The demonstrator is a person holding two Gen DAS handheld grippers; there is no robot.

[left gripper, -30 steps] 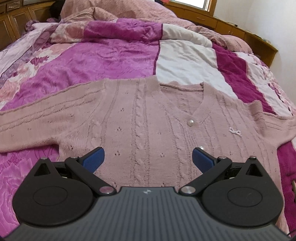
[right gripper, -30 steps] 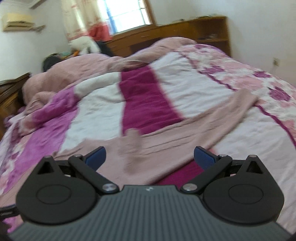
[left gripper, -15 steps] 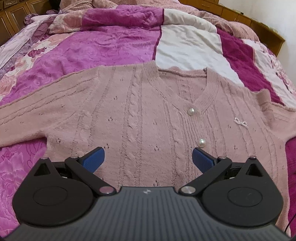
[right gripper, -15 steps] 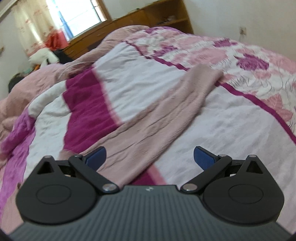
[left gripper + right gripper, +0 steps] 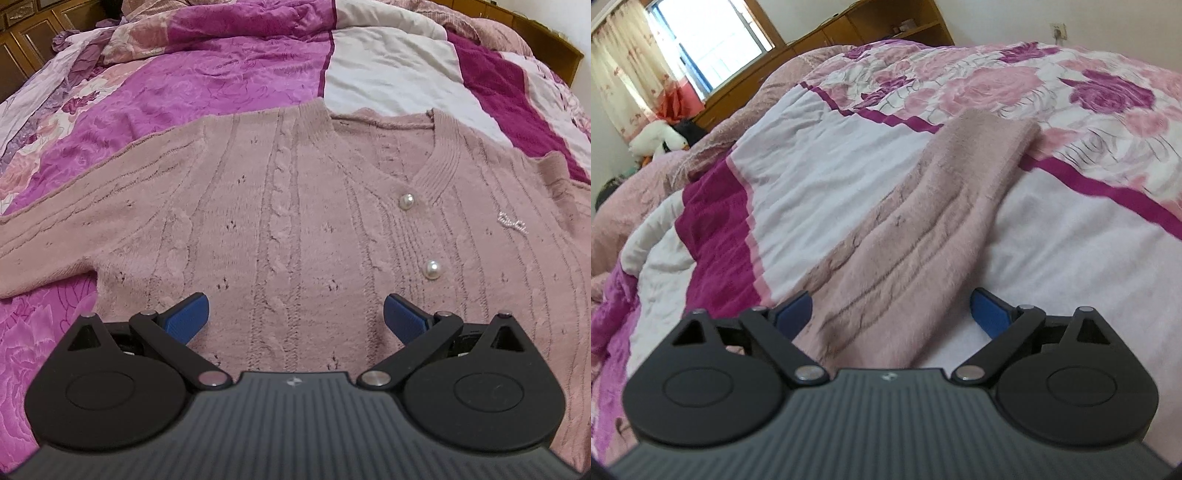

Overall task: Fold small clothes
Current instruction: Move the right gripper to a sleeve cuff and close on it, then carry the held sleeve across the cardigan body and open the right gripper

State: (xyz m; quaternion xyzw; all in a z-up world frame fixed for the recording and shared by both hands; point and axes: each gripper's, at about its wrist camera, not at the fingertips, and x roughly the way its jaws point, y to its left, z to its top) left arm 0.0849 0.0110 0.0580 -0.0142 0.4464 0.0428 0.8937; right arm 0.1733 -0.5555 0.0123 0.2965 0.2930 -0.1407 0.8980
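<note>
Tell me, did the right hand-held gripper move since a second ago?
Yes. The right hand-held gripper swung along the pink sleeve toward its cuff, away from the window, and came lower. Its jaws are closing, the sleeve between them.

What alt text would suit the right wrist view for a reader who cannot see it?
The right hand-held gripper straddles a pink knit sleeve lying flat on a bed quilt, its jaws closing with the sleeve between them but the blue pads not yet pressing it. Behind are a curtained window and wooden cabinets.
</note>
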